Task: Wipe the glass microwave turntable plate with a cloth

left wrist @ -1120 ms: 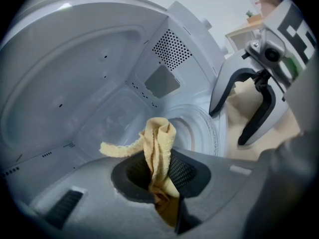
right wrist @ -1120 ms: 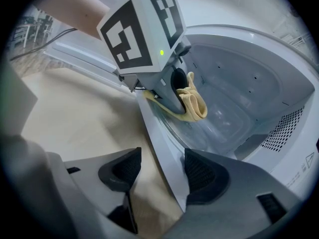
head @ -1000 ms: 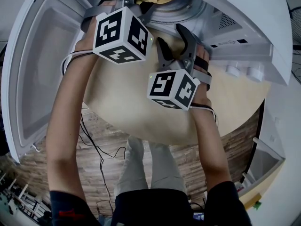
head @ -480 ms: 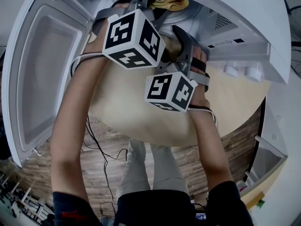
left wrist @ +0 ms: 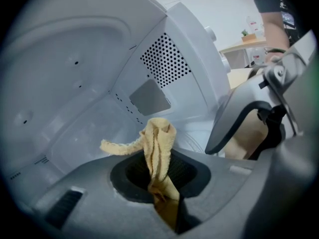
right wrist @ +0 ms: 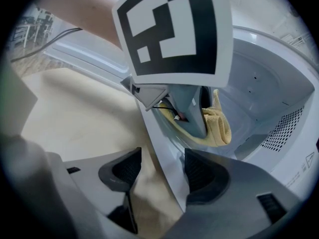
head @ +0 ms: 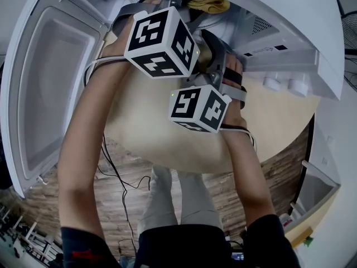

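My left gripper (left wrist: 162, 193) is shut on a yellow cloth (left wrist: 157, 148), whose loose end sticks up past the jaws. In the head view the cloth (head: 209, 4) reaches into the open microwave, and the left gripper (head: 187, 1) is largely hidden behind its marker cube. My right gripper (right wrist: 162, 176) has the pale rim of the glass plate (right wrist: 167, 148) between its pads and appears shut on it. I see the plate edge-on, with the cloth (right wrist: 219, 123) against its far face. The right gripper (head: 215, 46) sits at the microwave's mouth.
The white microwave's door (head: 56, 77) hangs open to the left. Its cavity has a perforated side wall (left wrist: 164, 59). Two knobs (head: 284, 84) sit on its front. It stands on a round beige table (head: 167, 138). Cables (head: 120, 177) trail on the wooden floor.
The left gripper has carried the cloth to the right and deeper into the microwave. The right gripper's fingers have come closer together and it has edged up towards the opening.
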Available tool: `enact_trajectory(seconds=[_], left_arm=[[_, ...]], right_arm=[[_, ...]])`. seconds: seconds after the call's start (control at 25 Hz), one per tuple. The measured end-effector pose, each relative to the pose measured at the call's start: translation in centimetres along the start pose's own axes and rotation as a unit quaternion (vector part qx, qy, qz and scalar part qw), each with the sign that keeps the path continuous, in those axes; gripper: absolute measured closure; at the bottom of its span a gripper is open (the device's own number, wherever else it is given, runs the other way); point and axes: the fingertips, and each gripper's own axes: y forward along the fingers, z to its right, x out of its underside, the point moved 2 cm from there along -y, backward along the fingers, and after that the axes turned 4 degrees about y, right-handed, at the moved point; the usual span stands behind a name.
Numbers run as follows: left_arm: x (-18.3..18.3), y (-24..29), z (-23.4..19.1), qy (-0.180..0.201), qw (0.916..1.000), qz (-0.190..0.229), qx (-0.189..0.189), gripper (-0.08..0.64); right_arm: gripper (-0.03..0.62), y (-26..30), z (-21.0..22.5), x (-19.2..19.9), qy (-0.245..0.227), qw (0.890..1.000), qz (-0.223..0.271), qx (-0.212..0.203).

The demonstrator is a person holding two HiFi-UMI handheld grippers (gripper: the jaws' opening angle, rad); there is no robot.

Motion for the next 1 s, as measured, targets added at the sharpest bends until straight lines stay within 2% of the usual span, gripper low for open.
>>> enact_trajectory(seconds=[0.64, 1.0], left_arm=[[0.4, -0.1, -0.2, -0.005, 0.9998, -0.007, -0.016, 0.503], [2.1, -1.0, -1.2, -0.009, 0.9986, -0.02, -0.047, 0.503]], right_arm=[[0.339, 0.0, 0.0, 0.1, 0.0, 1.0, -0.001, -0.001], [0.339, 0.0, 0.0, 0.0, 0.0, 1.0, -0.001, 0.0]])
